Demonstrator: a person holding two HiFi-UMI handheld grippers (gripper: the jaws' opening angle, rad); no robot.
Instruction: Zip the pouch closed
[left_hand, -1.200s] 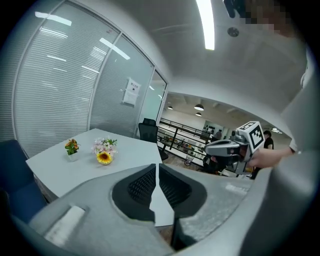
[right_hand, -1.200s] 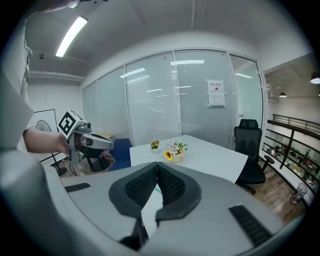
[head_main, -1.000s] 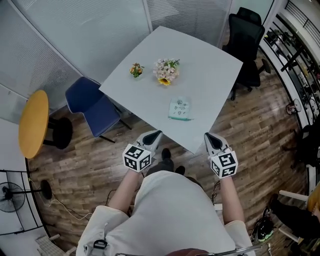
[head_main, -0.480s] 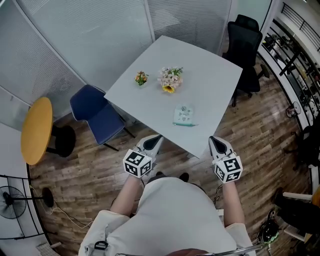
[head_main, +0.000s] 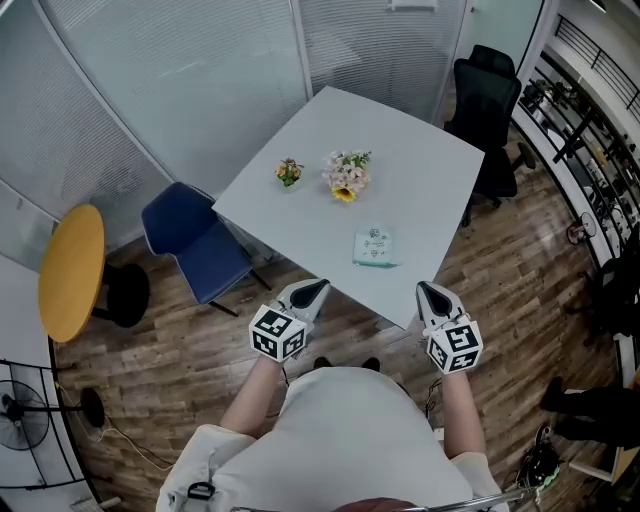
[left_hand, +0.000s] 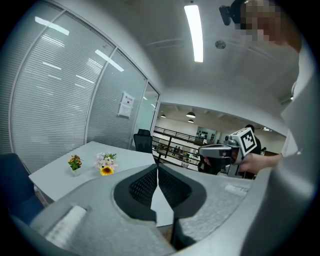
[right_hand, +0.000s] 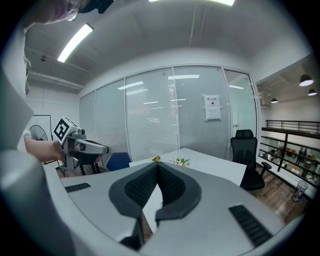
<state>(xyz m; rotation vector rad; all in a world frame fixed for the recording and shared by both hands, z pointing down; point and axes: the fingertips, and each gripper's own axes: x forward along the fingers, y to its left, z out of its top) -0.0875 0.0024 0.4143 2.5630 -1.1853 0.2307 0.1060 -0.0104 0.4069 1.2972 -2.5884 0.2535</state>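
Note:
A small pale-green pouch (head_main: 375, 247) lies flat on the white table (head_main: 420, 160), near its front corner. My left gripper (head_main: 312, 291) hovers over the floor short of the table's near edge, jaws shut and empty. To its right, my right gripper (head_main: 428, 291) is also held short of the table, shut on nothing. Tips meet in the left gripper view (left_hand: 157, 168) and in the right gripper view (right_hand: 158, 166). The pouch is mostly hidden behind the jaws in both gripper views.
A flower bunch (head_main: 346, 175) and a small potted plant (head_main: 289, 172) stand mid-table. A blue chair (head_main: 192, 243) sits left of the table, a black office chair (head_main: 487, 95) at its far right. A yellow round table (head_main: 70, 270) is further left.
The view has drifted: table and pouch sit slightly higher and to the right in the frame than before. Both grippers stay shut, roughly level with each other.

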